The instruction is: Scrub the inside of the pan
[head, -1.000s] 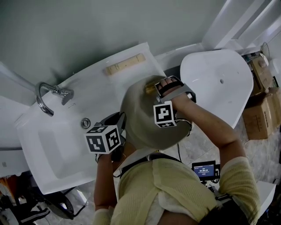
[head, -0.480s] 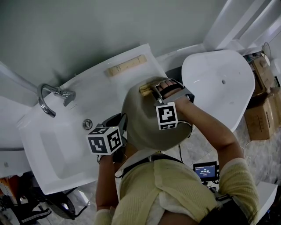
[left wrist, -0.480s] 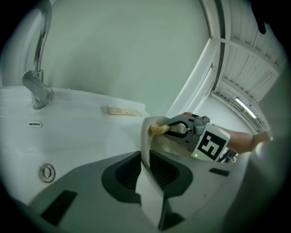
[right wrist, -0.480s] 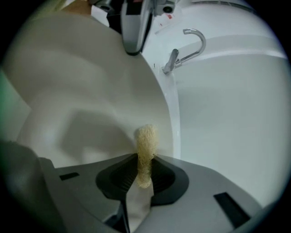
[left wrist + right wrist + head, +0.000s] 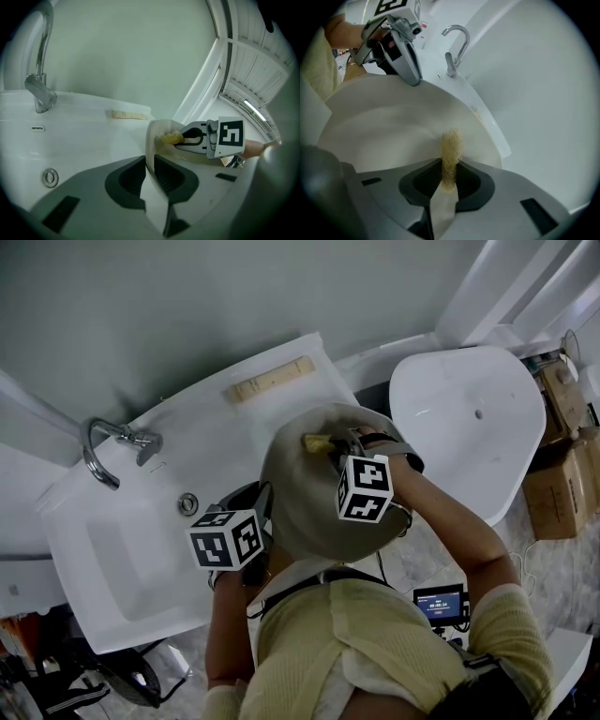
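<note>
Pale beige round pan (image 5: 300,493), plain, no pattern. Straw-yellow fibrous scrub pad (image 5: 450,145). Glossy white basin counter (image 5: 216,427), chrome tap (image 5: 41,89). Left tongs (image 5: 151,161), right tongs (image 5: 449,171): grey shells, black pads, cubes chequered black-and-white. Pale yellow knit top (image 5: 375,634).

- My left gripper (image 5: 151,161) has its jaws closed on the rim of the pan (image 5: 305,512), with the thin wall pinched between both pads.
- The left cube (image 5: 225,538) sits at the pan's near-left edge in the head view. The left forearm (image 5: 220,634) runs up to it from my torso.
- My right gripper (image 5: 449,169) has its jaws clamped on a scrubber (image 5: 451,143), which projects past the tips against the pan's inner face.
- The right cube (image 5: 365,487) sits over the pan. The right forearm (image 5: 459,521) reaches in from the right, bent at the elbow.
- The two grippers are apart, on opposite sides of the pan.
</note>
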`<state>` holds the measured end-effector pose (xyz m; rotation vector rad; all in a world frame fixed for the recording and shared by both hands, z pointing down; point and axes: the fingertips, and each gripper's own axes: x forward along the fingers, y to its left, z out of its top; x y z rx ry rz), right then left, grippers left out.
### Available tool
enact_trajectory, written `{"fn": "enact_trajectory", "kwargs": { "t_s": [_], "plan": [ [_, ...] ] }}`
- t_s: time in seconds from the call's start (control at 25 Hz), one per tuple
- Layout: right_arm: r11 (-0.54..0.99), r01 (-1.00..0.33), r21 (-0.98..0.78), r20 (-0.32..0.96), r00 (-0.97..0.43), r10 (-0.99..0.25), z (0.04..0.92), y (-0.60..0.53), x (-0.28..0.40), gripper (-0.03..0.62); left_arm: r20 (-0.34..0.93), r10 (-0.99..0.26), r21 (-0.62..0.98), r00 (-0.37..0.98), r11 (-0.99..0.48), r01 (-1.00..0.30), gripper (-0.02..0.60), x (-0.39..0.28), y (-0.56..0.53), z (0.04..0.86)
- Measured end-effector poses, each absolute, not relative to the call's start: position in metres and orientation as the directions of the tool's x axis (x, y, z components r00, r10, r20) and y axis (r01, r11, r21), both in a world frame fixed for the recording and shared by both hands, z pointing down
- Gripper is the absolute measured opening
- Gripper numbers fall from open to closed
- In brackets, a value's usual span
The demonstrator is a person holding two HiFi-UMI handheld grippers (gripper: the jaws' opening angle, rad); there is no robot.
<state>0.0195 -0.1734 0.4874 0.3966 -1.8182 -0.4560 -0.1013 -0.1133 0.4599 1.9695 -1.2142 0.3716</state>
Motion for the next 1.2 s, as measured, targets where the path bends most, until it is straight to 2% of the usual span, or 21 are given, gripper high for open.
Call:
{"fn": "enact_trajectory", "kwargs": {
  "t_s": [0.28, 0.6, 0.88, 1.2],
  "plan": [
    [0.872, -0.162, 0.462, 0.864, -0.141, -0.483, 0.502, -0.175, 0.046, 0.086, 0.601, -0.624, 0.462, 0.499, -0.239, -0.854, 0.106, -0.101, -0.114, 0.459],
    [0.848, -0.194, 0.493, 0.864, -0.006, -0.504, 0.521, -0.18, 0.055, 0.086, 0.605, -0.619, 0.459, 0.5, -0.242, -0.855, 0.106, -0.101, -0.115, 0.458],
    [0.848, -0.187, 0.496, 0.858, -0.044, -0.512, 0.525, -0.183, 0.039, 0.086, 0.601, -0.619, 0.472, 0.505, -0.235, -0.85, 0.106, -0.1, -0.114, 0.458],
    [0.879, -0.16, 0.449, 0.861, -0.185, -0.473, 0.523, -0.174, 0.007, 0.086, 0.6, -0.621, 0.47, 0.504, -0.235, -0.851, 0.106, -0.101, -0.114, 0.458]
  ]
}}
